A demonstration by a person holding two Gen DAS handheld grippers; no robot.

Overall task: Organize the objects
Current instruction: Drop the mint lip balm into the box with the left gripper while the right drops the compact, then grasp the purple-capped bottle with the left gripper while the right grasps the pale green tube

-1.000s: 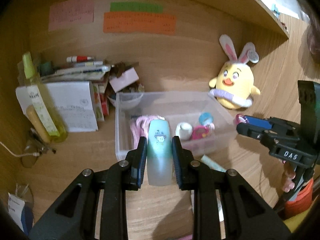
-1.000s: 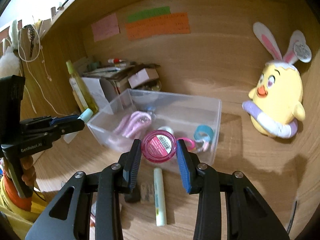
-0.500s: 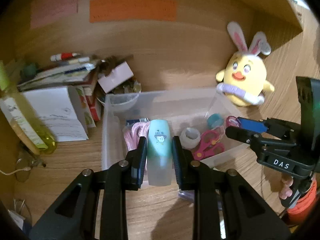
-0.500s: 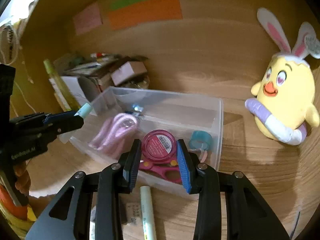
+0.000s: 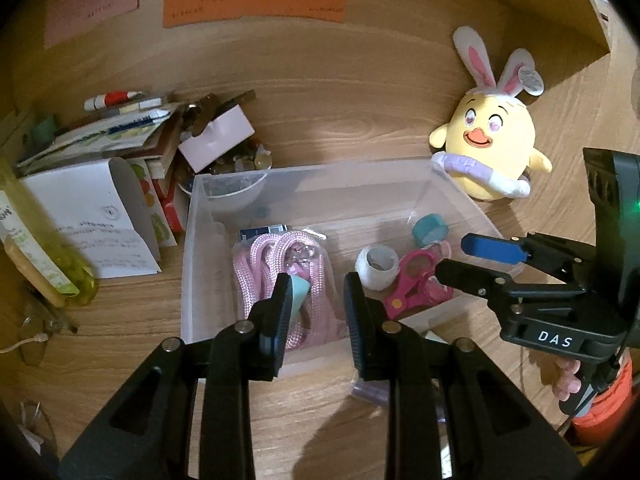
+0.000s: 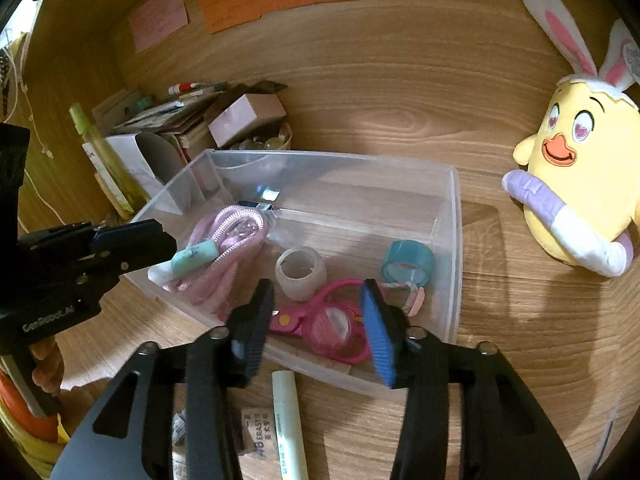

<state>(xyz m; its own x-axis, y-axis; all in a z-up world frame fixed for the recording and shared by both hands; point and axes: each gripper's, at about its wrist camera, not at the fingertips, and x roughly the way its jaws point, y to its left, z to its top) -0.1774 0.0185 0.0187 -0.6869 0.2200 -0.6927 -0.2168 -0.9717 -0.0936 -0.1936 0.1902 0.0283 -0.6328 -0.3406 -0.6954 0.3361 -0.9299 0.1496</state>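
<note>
A clear plastic bin [image 5: 192,240] [image 6: 454,220] sits on the wooden desk. My left gripper [image 5: 316,294] is open above its front left part. The mint-green tube [image 6: 192,258] [image 5: 299,294] has left its jaws and lies tilted on the pink rope [image 5: 276,264] [image 6: 236,236]. My right gripper [image 6: 318,308] is open above the bin's front right. The pink round case [image 6: 334,330] lies in the bin on the pink scissors [image 5: 412,284] [image 6: 292,318]. A white tape roll [image 6: 301,274] [image 5: 378,268] and a teal tape roll [image 6: 408,266] [image 5: 430,230] are in the bin too.
A yellow plush chick [image 5: 490,152] [image 6: 576,184] stands right of the bin. Books, boxes and a yellow-green bottle [image 5: 36,240] crowd the left. A pale green pen [image 6: 286,420] and an eraser [image 6: 256,428] lie in front of the bin.
Both grippers opened over the bin. The left let go of the mint tube, which dropped onto the pink rope. The right let go of the pink case, which fell onto the scissors.
</note>
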